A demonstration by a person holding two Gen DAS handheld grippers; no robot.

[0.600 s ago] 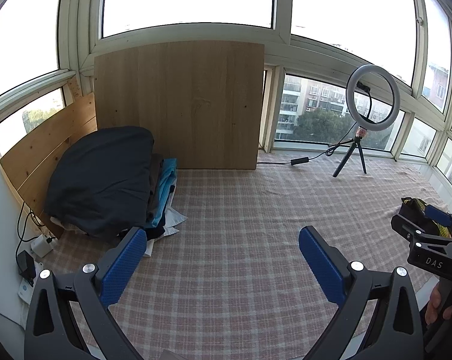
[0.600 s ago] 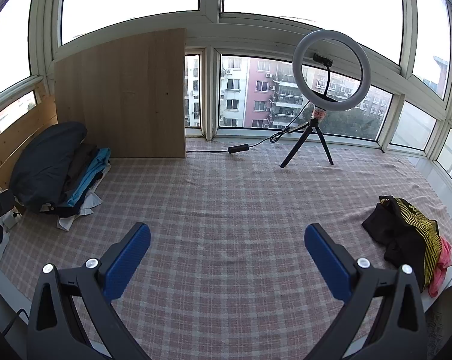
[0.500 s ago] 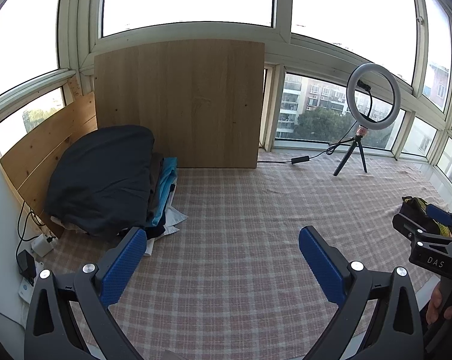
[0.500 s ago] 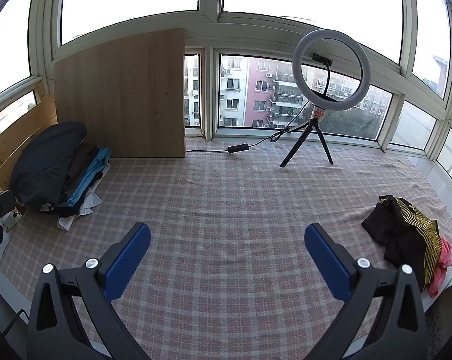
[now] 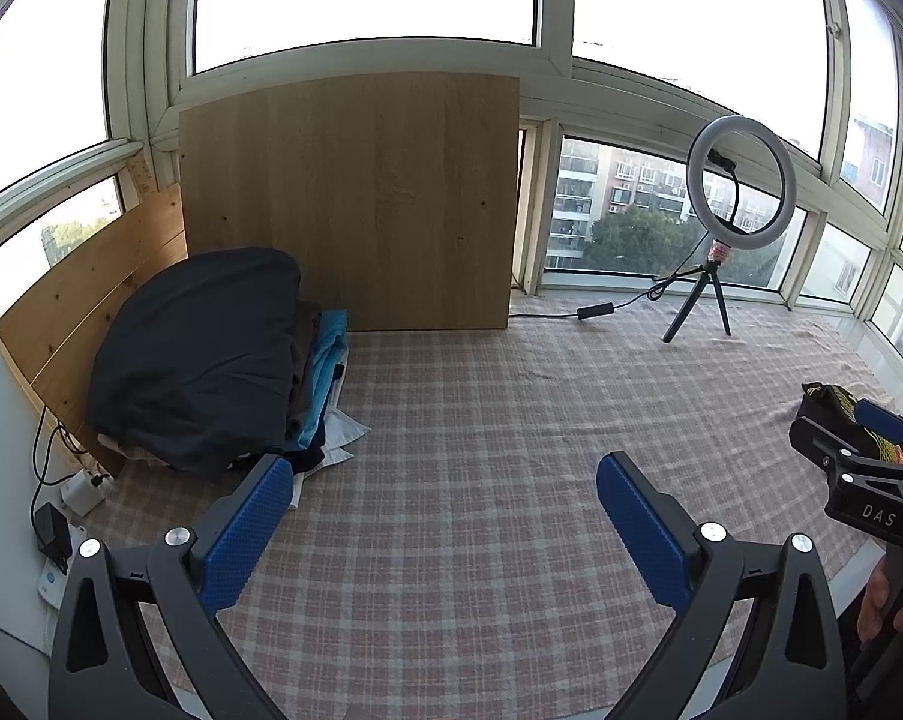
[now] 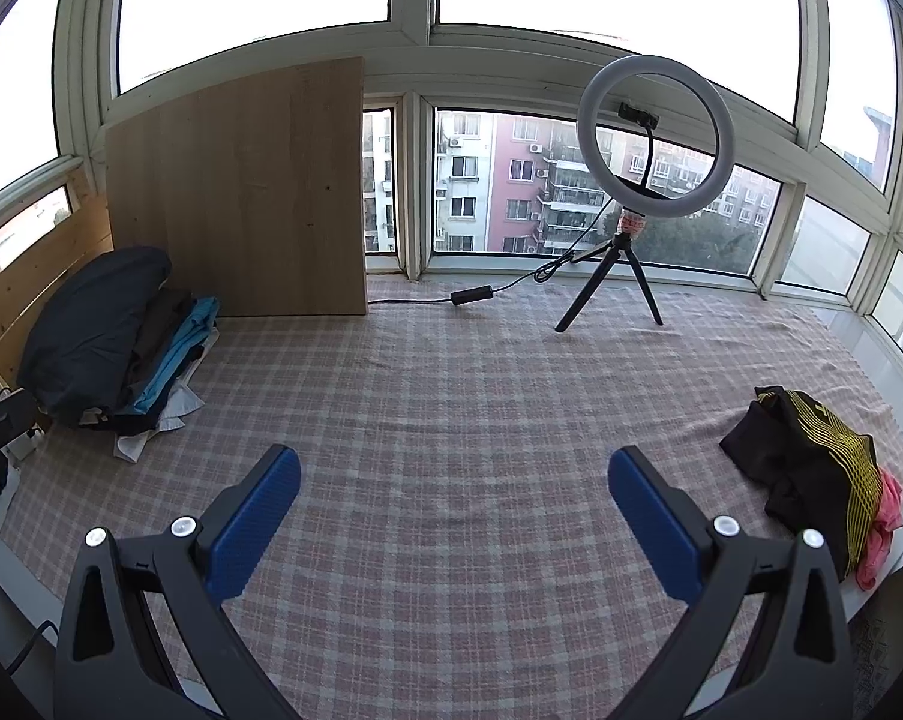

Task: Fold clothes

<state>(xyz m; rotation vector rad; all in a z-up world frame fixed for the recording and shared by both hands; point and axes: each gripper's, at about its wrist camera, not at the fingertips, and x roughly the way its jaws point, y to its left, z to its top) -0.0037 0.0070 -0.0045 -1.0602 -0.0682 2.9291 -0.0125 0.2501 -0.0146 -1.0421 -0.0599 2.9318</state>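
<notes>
Holding both grippers above the checked cloth [image 6: 451, 396], I am keeping the left gripper [image 5: 439, 510] and the right gripper [image 6: 454, 504] spread wide with nothing between the blue pads. I judge that suits a reach for the next garment. The unfolded clothes [image 6: 811, 468], black with yellow lines and a bit of pink, are lying crumpled at the right edge, near the right gripper and well apart from the left one. The folded stack [image 5: 211, 360] is leaning against the wooden board [image 5: 355, 204] at the far left, probably so it keeps out of the working space. Compared with half a second earlier, almost nothing is changing: the left view is sitting a touch differently, and the ring light [image 6: 655, 138] is showing in nearly the same place.
</notes>
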